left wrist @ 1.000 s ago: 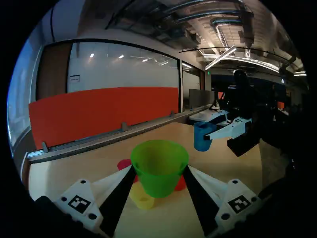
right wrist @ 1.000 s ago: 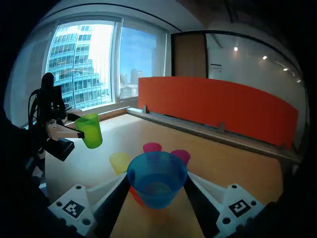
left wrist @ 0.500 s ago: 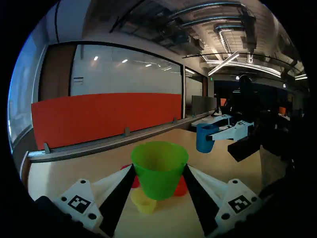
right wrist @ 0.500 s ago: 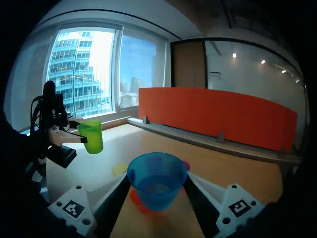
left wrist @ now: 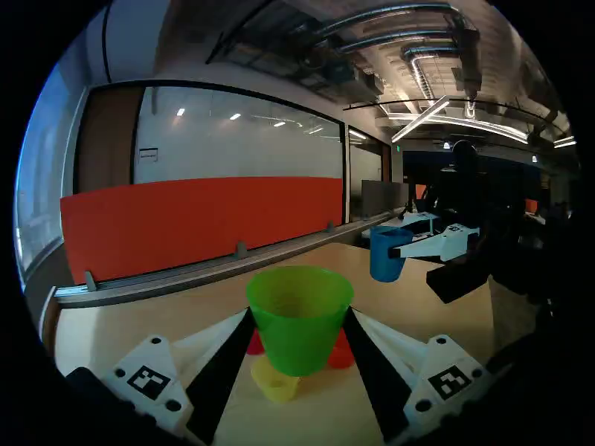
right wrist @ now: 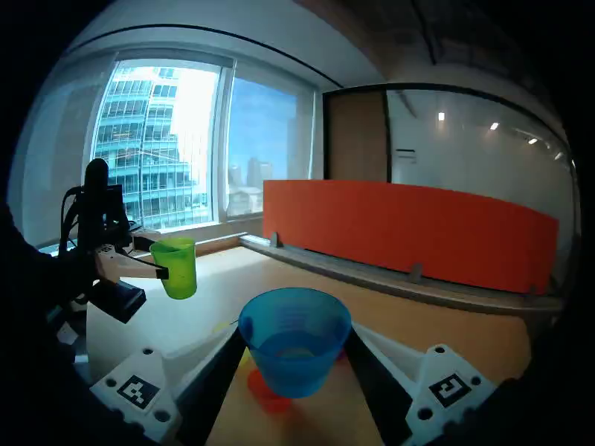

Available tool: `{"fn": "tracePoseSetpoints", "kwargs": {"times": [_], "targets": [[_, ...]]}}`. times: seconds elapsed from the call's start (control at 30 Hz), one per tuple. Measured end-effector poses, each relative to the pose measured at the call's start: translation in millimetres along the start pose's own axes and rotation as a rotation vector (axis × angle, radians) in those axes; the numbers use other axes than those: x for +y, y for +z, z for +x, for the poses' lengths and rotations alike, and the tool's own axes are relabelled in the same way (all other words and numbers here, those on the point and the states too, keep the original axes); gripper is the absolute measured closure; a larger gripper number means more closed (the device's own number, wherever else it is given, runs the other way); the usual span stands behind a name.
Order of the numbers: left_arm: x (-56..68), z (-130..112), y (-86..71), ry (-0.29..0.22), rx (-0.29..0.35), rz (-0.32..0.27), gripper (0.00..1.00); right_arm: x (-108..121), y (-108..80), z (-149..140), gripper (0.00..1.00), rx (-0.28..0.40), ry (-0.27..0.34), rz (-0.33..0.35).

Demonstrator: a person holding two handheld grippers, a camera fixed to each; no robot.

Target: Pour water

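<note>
A green cup (left wrist: 300,316) stands upright in my left gripper (left wrist: 300,331), whose fingers are shut on its sides. In the right gripper view that same green cup (right wrist: 176,266) hangs at the left, held by the left gripper (right wrist: 158,269) above the wooden table (right wrist: 416,327). My right gripper (right wrist: 295,349) is shut on a blue cup (right wrist: 295,338) with a little water in its bottom. From the left gripper view the blue cup (left wrist: 385,253) is at the right, gripped by the right gripper (left wrist: 398,253). Both cups are held apart, above the table.
Small cups stand on the table below the held ones: a yellow cup (left wrist: 275,383), red cups (left wrist: 341,353), and a red cup (right wrist: 268,386). An orange partition (left wrist: 201,215) runs along the table's far edge. Windows (right wrist: 156,149) lie behind the left gripper.
Both grippers have risen with their cups. The small cups on the table have sunk lower in both views and are partly hidden behind the held cups. The green cup now sits more upright.
</note>
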State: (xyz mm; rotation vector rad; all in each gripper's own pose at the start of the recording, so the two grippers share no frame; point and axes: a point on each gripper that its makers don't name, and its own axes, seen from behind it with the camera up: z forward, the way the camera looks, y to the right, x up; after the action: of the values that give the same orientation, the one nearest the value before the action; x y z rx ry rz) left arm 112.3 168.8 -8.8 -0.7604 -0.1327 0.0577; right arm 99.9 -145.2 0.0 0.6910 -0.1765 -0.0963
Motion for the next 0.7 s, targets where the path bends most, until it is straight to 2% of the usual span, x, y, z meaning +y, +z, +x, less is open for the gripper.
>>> {"fn": "tracePoseSetpoints", "kwargs": {"times": [0.4,0.7], "targets": [[-1.5,-1,-0.9,0.001,0.004,0.002,0.16,-6,5.4,14,0.1,0.025,-0.051,0.007],[-1.0,-3,-2.2,0.002,0.004,-0.006,0.16,-11,11.7,27,0.1,0.046,-0.068,0.021]]}}
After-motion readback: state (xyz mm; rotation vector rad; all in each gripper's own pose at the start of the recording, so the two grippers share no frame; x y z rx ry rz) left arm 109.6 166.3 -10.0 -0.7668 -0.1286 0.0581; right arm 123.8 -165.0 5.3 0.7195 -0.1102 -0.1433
